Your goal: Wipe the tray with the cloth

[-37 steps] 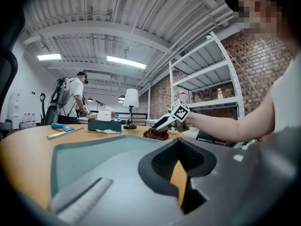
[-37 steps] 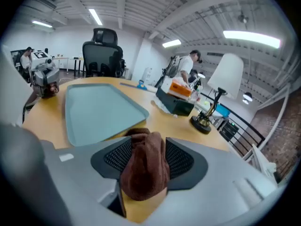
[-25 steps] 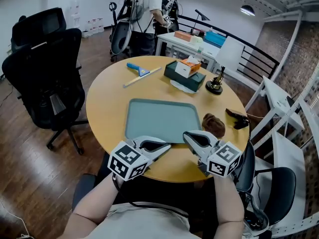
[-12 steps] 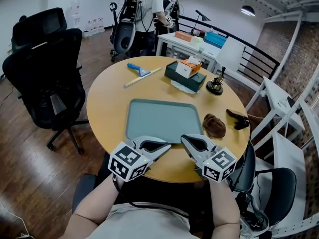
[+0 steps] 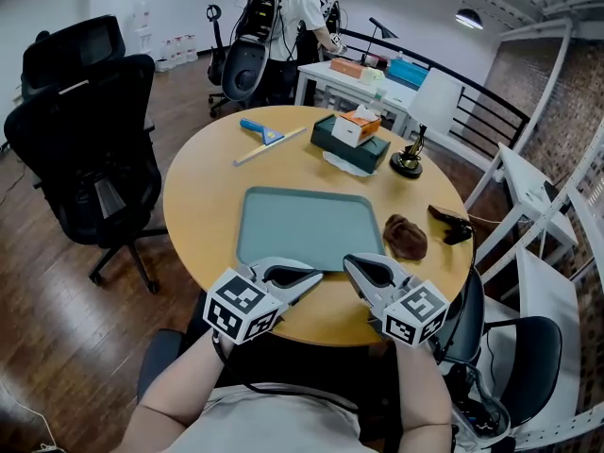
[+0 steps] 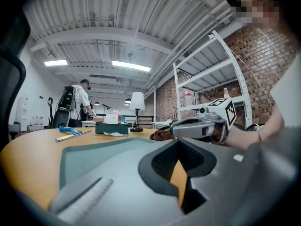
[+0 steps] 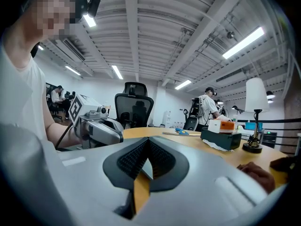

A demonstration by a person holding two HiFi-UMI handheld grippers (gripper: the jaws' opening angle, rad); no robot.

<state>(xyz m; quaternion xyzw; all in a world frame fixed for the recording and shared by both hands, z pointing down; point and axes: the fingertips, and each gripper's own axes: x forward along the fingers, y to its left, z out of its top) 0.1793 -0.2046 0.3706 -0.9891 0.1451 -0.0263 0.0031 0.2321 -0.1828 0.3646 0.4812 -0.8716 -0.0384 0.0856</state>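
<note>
The grey-green tray (image 5: 307,226) lies flat in the middle of the round wooden table (image 5: 203,201). A crumpled brown cloth (image 5: 405,237) rests on the wood just off the tray's right edge, apart from both grippers. My left gripper (image 5: 316,276) hovers at the tray's near edge, shut with nothing in it. My right gripper (image 5: 349,263) hangs beside it, tip near the tray's near right corner, also shut and empty. In the left gripper view the tray (image 6: 94,154) spreads ahead, with the cloth (image 6: 160,134) beyond. In the right gripper view the cloth (image 7: 256,173) lies low on the right.
A dark green tissue box (image 5: 351,140), a blue-handled scraper (image 5: 262,132) and a small lamp (image 5: 408,163) stand on the far half of the table. A black object (image 5: 451,225) lies at the right rim. A black office chair (image 5: 90,149) stands left; a person (image 5: 283,17) is behind.
My right gripper has drawn slightly left and towards me, then held still. The left gripper has not moved. The person at the back has shifted to the right.
</note>
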